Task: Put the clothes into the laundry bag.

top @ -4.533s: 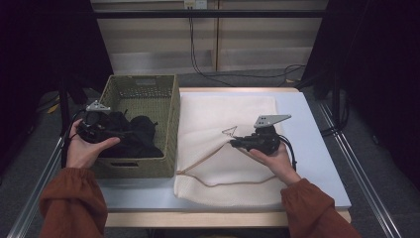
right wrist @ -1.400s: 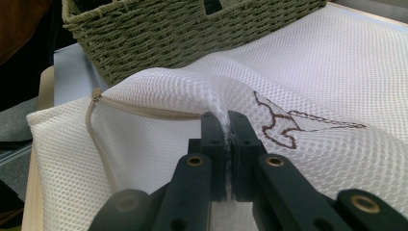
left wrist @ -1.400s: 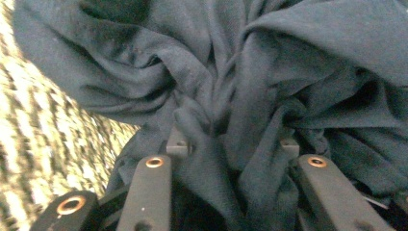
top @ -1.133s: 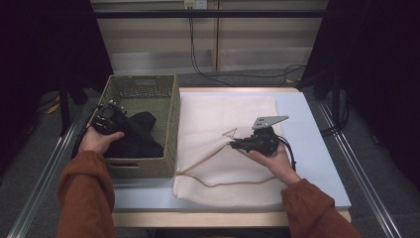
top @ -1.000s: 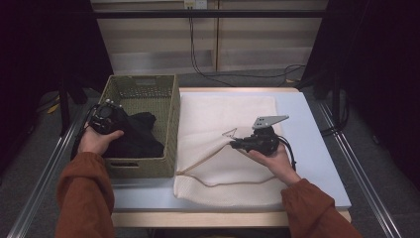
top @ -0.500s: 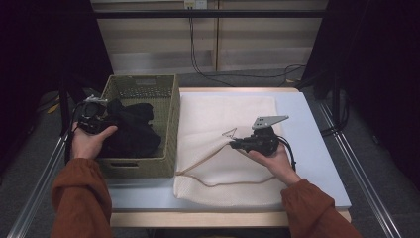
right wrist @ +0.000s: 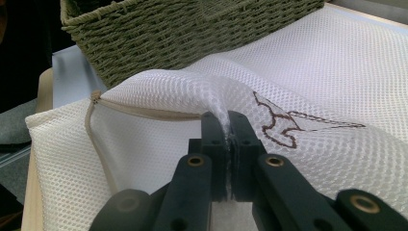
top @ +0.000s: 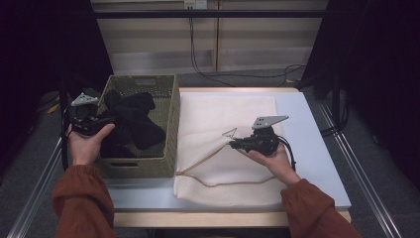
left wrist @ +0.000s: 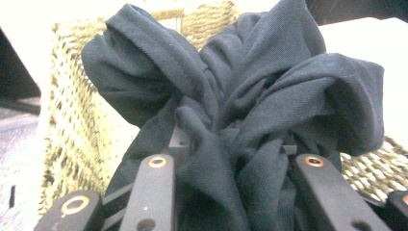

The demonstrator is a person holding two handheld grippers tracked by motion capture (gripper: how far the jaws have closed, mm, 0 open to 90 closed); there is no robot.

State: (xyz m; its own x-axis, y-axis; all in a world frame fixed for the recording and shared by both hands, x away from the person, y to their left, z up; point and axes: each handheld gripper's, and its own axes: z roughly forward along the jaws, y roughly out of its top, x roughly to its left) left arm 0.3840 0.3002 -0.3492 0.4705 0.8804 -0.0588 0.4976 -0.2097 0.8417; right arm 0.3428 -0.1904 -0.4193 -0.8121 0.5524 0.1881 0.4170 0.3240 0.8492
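Matt dark cloth (left wrist: 231,96), white mesh bag (right wrist: 337,62) (woven basket (top: 171,124)).

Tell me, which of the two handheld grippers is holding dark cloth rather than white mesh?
The left gripper, over the woven basket: its jaws clamp a bunched dark garment. The right gripper instead pinches the white mesh bag on the table.

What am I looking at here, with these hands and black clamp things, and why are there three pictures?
A person sits at a table and holds a two-jaw gripper in each hand. The high view looks down from above; the other two pictures come from cameras riding on the grippers. On the table lie a woven basket and a white mesh bag. The left gripper is clamped on a bunched dark garment above the basket. The right gripper pinches the mesh bag's top layer, lifting it beside the drawstring opening.
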